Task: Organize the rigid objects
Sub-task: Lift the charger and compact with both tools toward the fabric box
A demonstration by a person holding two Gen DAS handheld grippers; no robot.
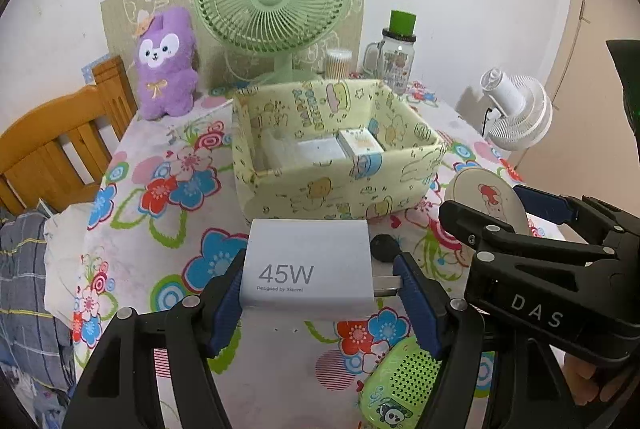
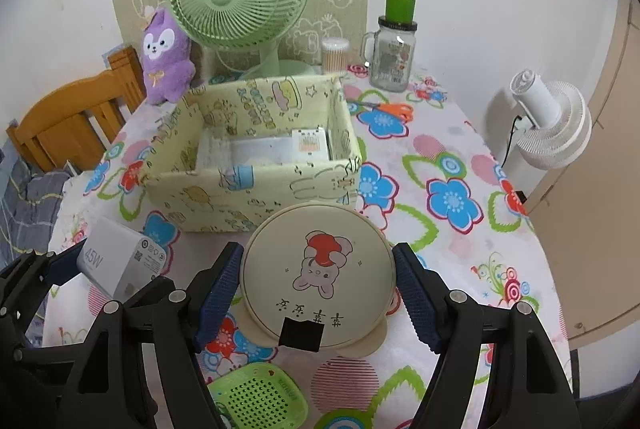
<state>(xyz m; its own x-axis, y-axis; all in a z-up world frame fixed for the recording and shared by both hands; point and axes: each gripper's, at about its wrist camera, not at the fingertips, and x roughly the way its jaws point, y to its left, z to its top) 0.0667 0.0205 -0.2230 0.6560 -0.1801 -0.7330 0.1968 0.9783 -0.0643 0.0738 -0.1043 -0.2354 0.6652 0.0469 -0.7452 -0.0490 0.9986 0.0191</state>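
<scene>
While both items hang above the flowered tablecloth (image 2: 452,165), the step in hand looks like the carry toward the yellow printed box (image 1: 336,185), which stands just beyond them and already has small white items on its floor. The left gripper (image 1: 320,293) pinches the white 45W charger (image 1: 306,265) across its width, one blue pad on its left side and the other at its metal prongs; its printed face looks up at the camera, the prongs point right, and its long axis runs away toward the box. The right gripper (image 2: 318,289) clamps the round cream case (image 2: 318,275) at opposite edges, lid up, the bunny print upside down, with no long axis to speak of. Next, each load probably needs to clear the near wall and go down into free floor.
</scene>
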